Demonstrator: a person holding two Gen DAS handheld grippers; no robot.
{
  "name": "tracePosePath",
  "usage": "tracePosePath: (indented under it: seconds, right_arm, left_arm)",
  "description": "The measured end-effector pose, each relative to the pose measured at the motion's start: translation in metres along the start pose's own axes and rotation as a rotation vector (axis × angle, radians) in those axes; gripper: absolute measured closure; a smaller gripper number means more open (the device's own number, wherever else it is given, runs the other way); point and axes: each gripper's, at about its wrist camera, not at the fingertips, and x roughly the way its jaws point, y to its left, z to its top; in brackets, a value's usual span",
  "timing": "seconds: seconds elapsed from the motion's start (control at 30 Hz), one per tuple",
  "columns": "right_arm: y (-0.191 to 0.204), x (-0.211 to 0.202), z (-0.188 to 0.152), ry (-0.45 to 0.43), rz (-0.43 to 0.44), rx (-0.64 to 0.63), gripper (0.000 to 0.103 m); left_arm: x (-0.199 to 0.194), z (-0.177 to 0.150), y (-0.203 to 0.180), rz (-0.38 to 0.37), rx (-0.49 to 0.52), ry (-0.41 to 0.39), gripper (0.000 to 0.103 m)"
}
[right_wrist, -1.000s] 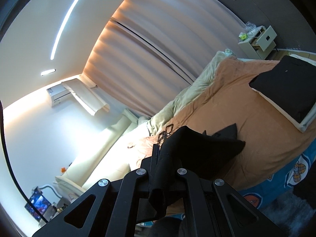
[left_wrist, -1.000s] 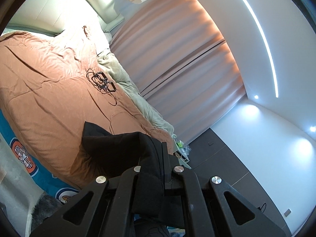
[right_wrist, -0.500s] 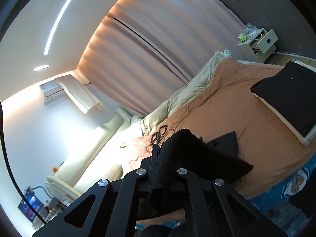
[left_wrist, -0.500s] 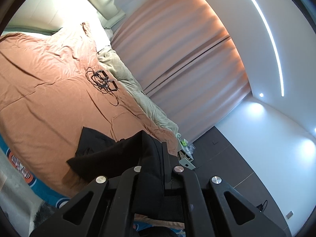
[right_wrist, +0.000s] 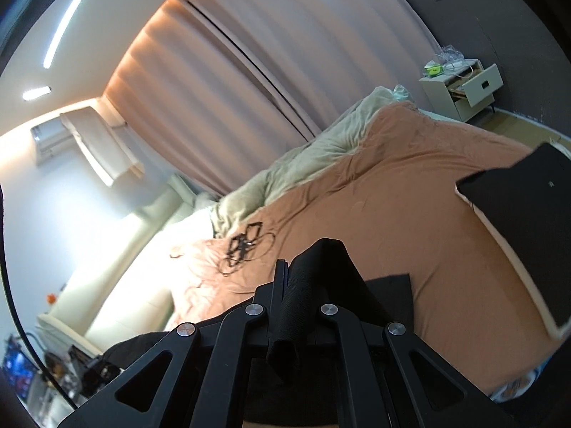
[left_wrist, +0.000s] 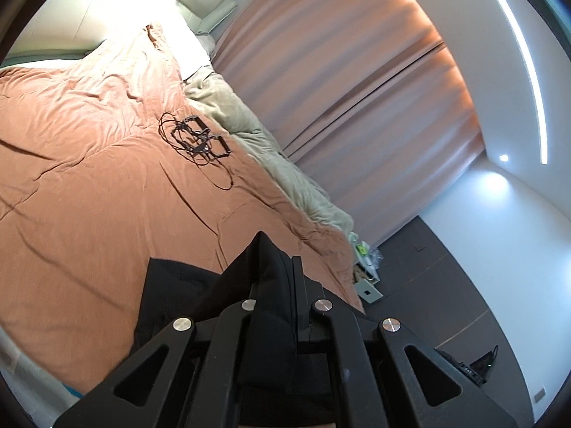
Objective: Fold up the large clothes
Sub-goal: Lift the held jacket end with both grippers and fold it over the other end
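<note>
My left hand-held gripper [left_wrist: 282,274] is clamped on a bunched edge of the black garment [left_wrist: 185,292], the cloth pinched between its two fingers and rising in a peak just past the tips. My right hand-held gripper [right_wrist: 296,278] is likewise closed on another gathered part of the same black garment [right_wrist: 321,271], a fold of it drooping down between the arms of the tool. From both grips the cloth falls away and spreads onto the near part of the bed, lying on the orange-brown duvet [left_wrist: 89,185] (rumpled, with long creases running across it). Farther up the duvet sits a tangle of black cables [left_wrist: 196,139] with small frame-like pieces in it, well apart from the garment. Along the far side of the bed a pale green blanket [left_wrist: 257,149] is heaped beside the closed pink curtains [left_wrist: 339,82]. In the right wrist view a flat black folded item [right_wrist: 528,221] rests on a cream pad at the right-hand end of the bed, apart from what I hold, and a small nightstand [right_wrist: 464,89] with its drawer pulled open stands against the dark wall [right_wrist: 481,18].
</note>
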Motion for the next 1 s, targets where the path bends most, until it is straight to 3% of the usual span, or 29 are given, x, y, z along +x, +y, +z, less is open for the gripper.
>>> tracePosePath:
  seconds: [0.27,0.47,0.7,1.0]
  right_arm:
    - [-0.004,0.069,0.019,0.057,-0.052,-0.016,0.099]
    - [-0.029,0.122,0.022,0.108,-0.105,0.024,0.099]
    - [-0.07,0.178,0.003,0.202,-0.173,0.091,0.099]
    - [-0.111,0.226,-0.021,0.282,-0.263,0.138,0.098]
  left_arm:
    - [0.081,0.021,0.022,0.086,-0.006,0.08,0.098]
    - [0.135,0.022,0.05,0.135,-0.041,0.147,0.098]
    - [0.196,0.004,0.099,0.229,-0.115,0.252,0.098]
    - [0.241,-0.01,0.137,0.261,-0.183,0.339,0.098]
